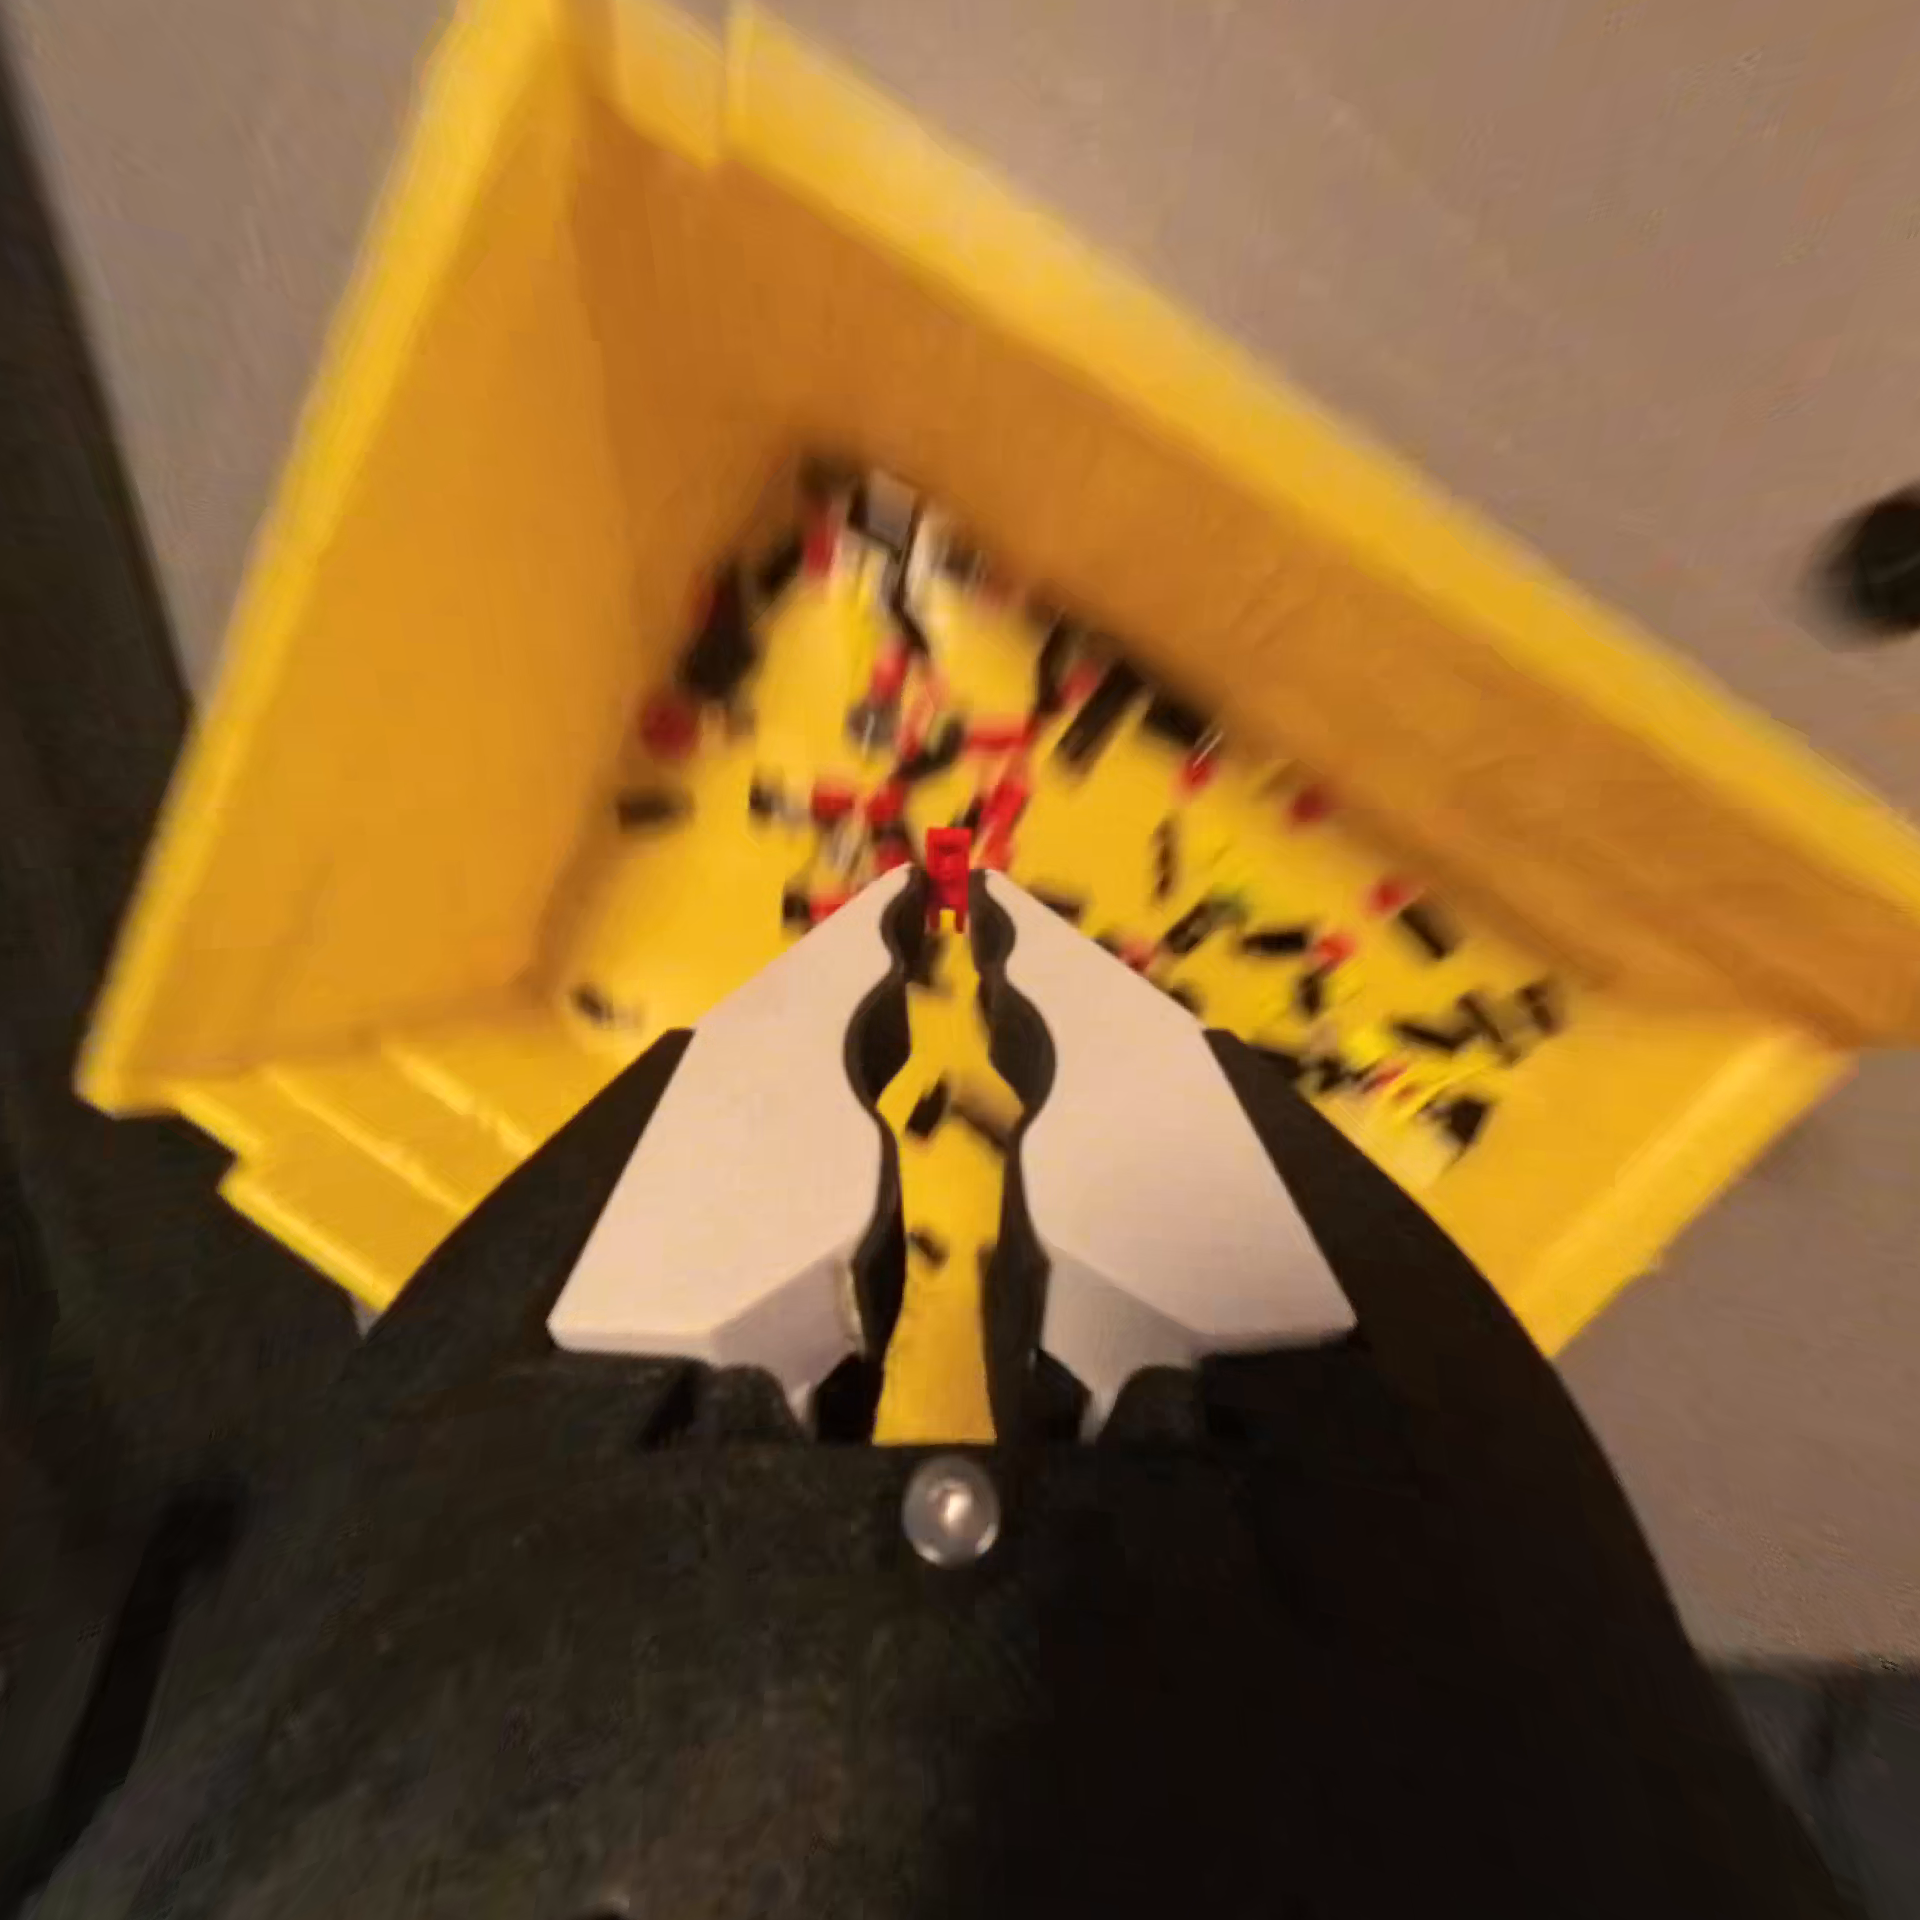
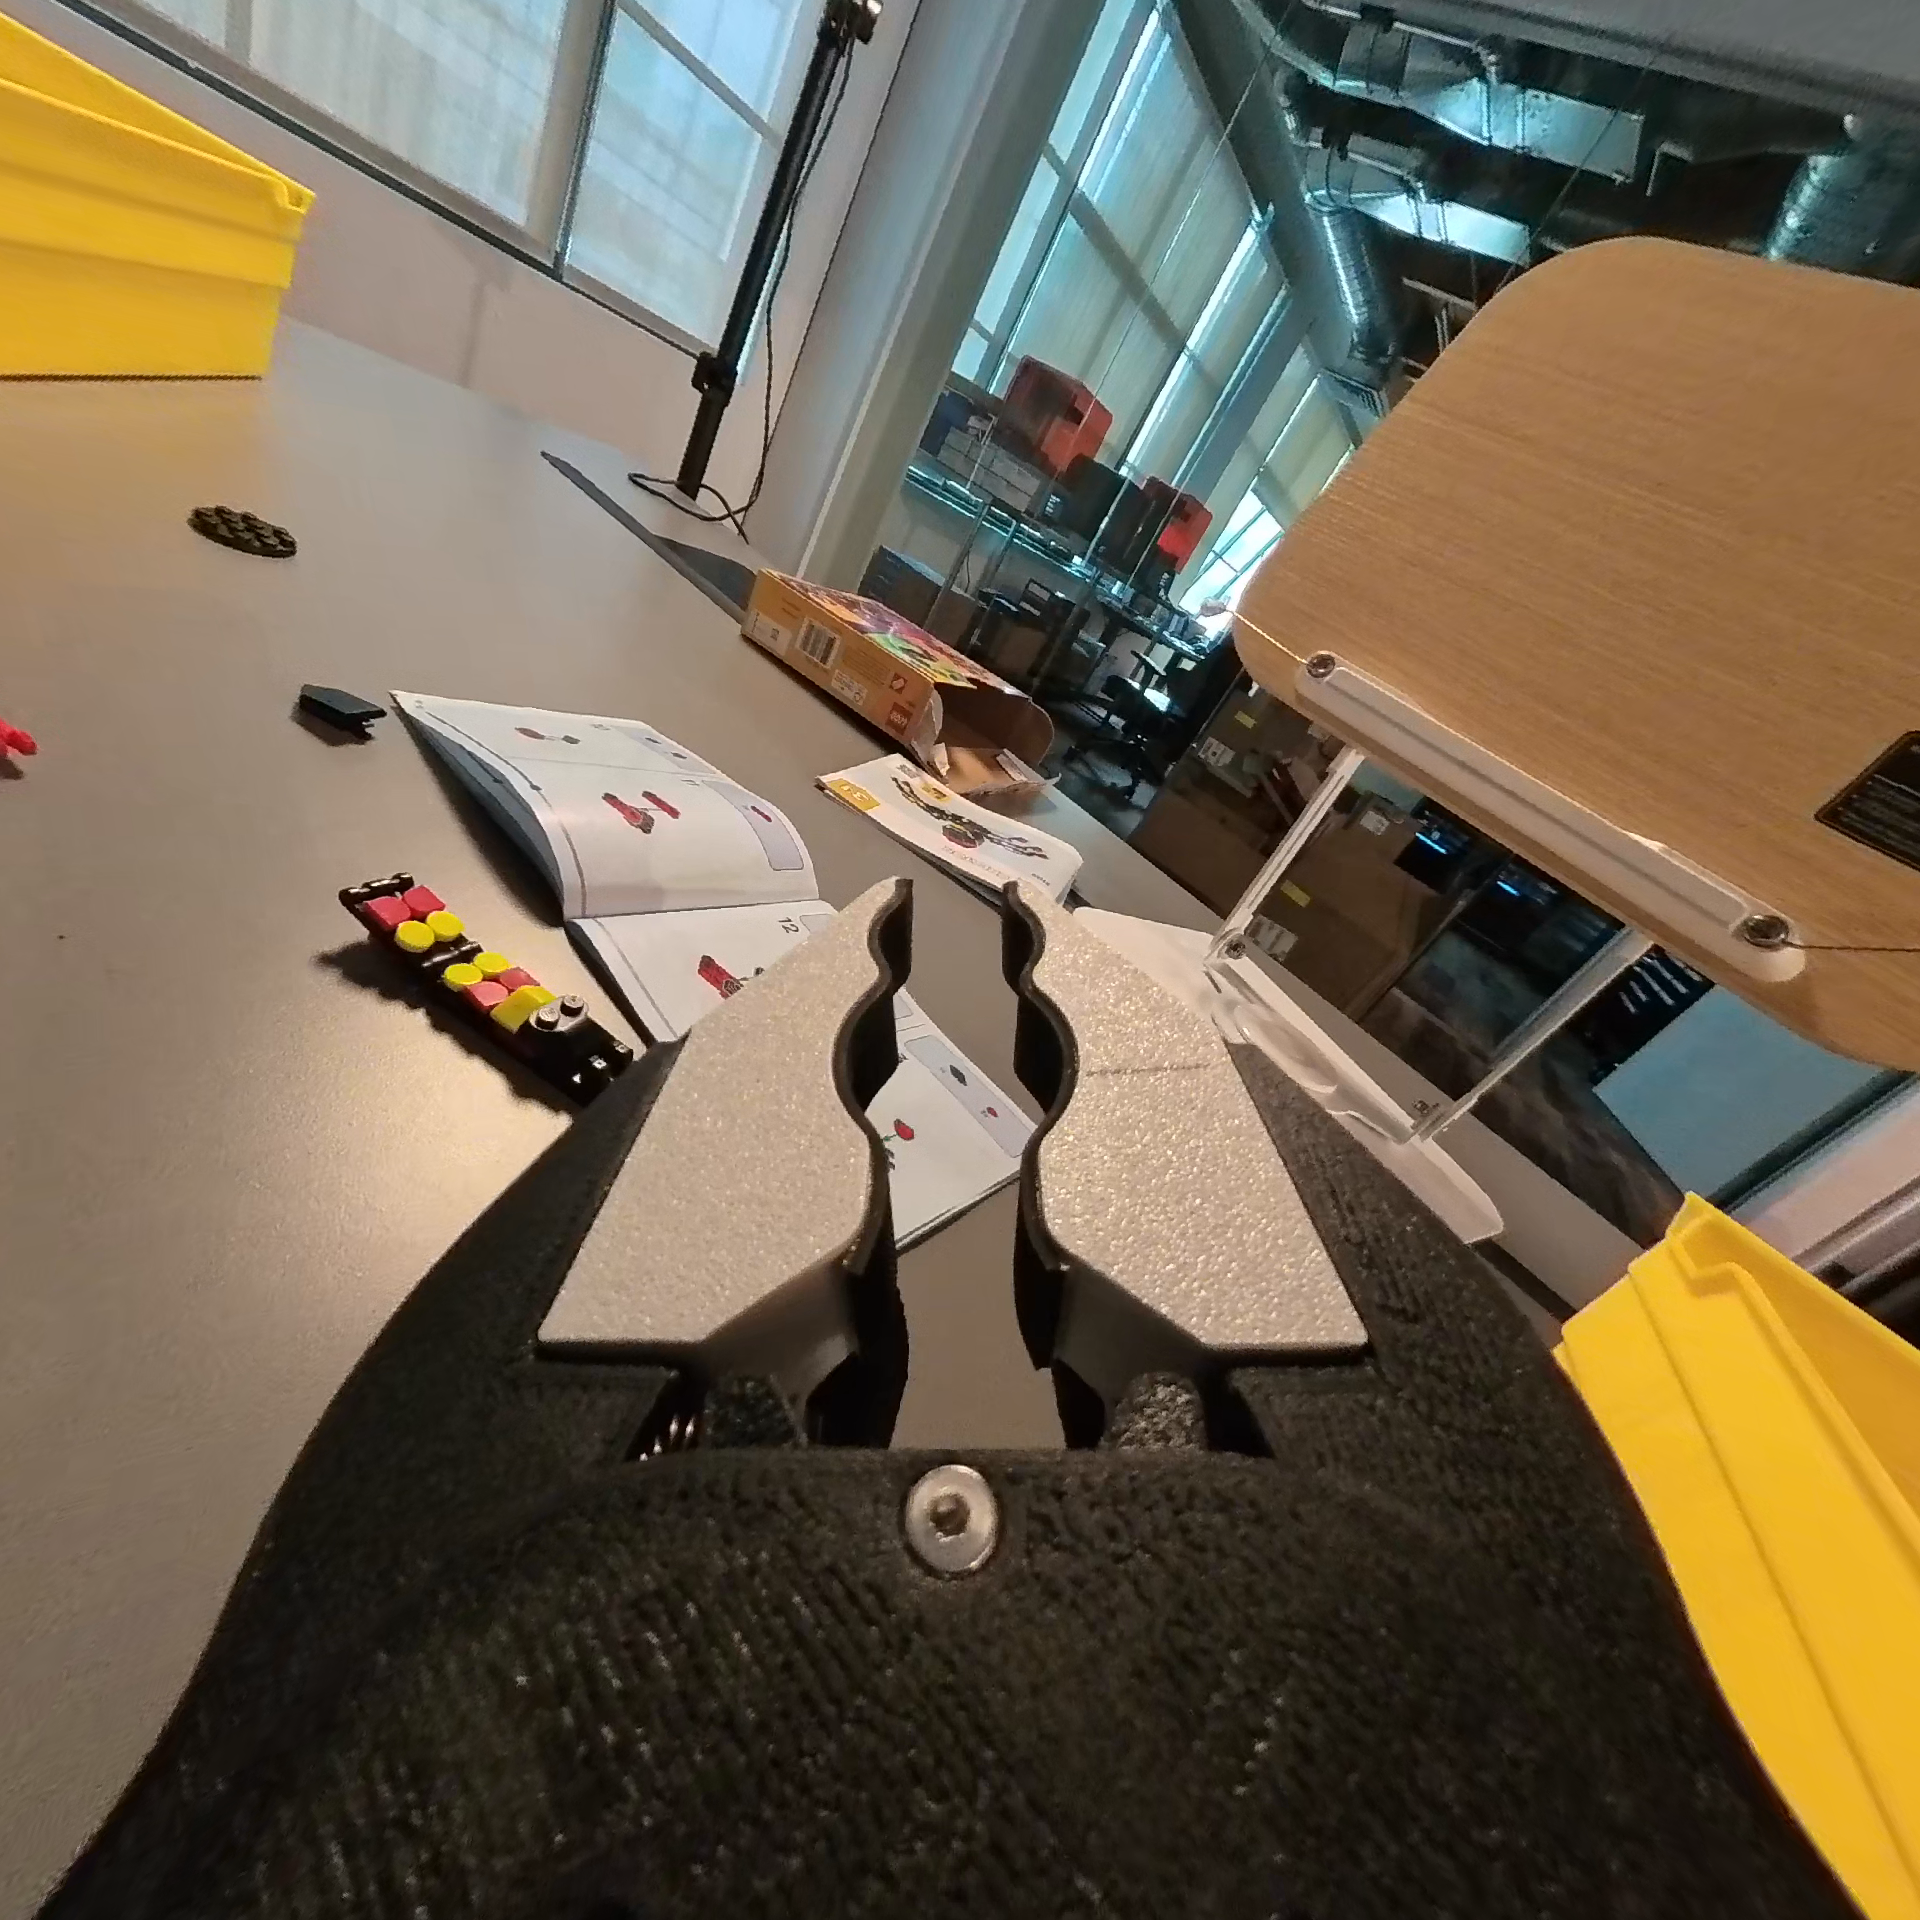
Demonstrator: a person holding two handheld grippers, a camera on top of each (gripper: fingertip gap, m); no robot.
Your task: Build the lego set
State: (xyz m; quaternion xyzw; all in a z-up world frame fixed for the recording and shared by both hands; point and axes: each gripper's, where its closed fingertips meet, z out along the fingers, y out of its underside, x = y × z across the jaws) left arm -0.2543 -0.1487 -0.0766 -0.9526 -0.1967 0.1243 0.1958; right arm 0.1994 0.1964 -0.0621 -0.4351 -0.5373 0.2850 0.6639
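Observation:
In the left wrist view my left gripper [image 1: 948, 881] is shut on a small red lego piece [image 1: 948, 868] at its fingertips, held above a yellow bin [image 1: 436, 582] with several loose black, red and yellow pieces in it; the view is blurred. In the right wrist view my right gripper [image 2: 956, 904] is open and empty, low over the grey table [image 2: 208, 1195]. A partly built lego strip [image 2: 483, 977], black with red and yellow tiles, lies on the table left of it. An open instruction booklet [image 2: 644, 821] lies just beyond the fingertips.
A round black plate [image 2: 242, 532] and a black piece [image 2: 338, 707] lie farther left, a red piece [image 2: 16, 740] at the left edge. The lego box [image 2: 862, 665] and a second booklet [image 2: 956, 826] lie behind. Yellow bins [image 2: 135, 239] [image 2: 1766, 1507] flank the view. A wooden stand [image 2: 1621, 582] is at right. Spacing between my two grippers at the tips: around 60 cm.

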